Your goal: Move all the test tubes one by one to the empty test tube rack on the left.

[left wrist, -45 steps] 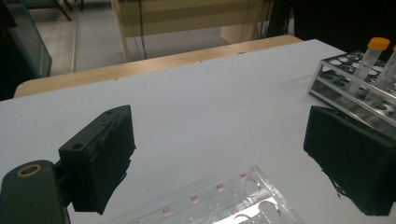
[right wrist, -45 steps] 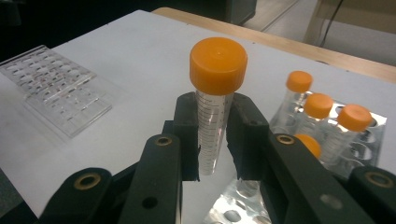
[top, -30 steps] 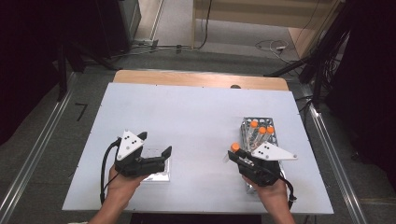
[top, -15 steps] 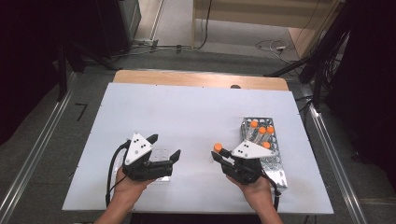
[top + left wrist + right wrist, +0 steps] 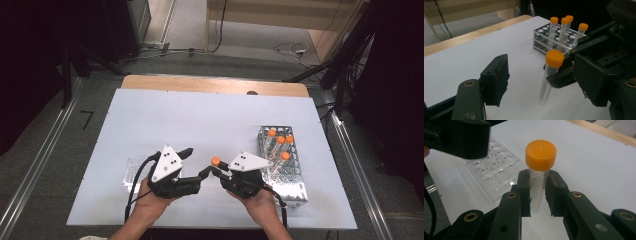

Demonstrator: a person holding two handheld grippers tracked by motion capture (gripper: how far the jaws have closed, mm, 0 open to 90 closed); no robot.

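- The right gripper (image 5: 212,171) is closed on a clear tube (image 5: 537,192) with an orange cap (image 5: 541,154). In the right gripper view its two pads press the tube from both sides, a little below the cap.
- The tube stands nearly upright between these pads, with the cap on top and the graduation marks on the wall facing the camera.
- In the high view the tube is held above the white counter (image 5: 200,120), near its front edge, between the two hands and to the left of the metal rack (image 5: 287,175).
- The left gripper (image 5: 192,167) is partly open, and its jaws have just been closing. In the left gripper view the tube stands in the gap between its pads, tilted a little. The left pad (image 5: 496,78) is apart from the tube; if the right pad touches it, I cannot tell.
- The metal rack stands at the right side of the counter and holds four more tubes with orange caps (image 5: 281,141) in its far end.
- A clear plastic rack (image 5: 495,170) lies flat on the counter at the left; in the high view it is partly under the left gripper.
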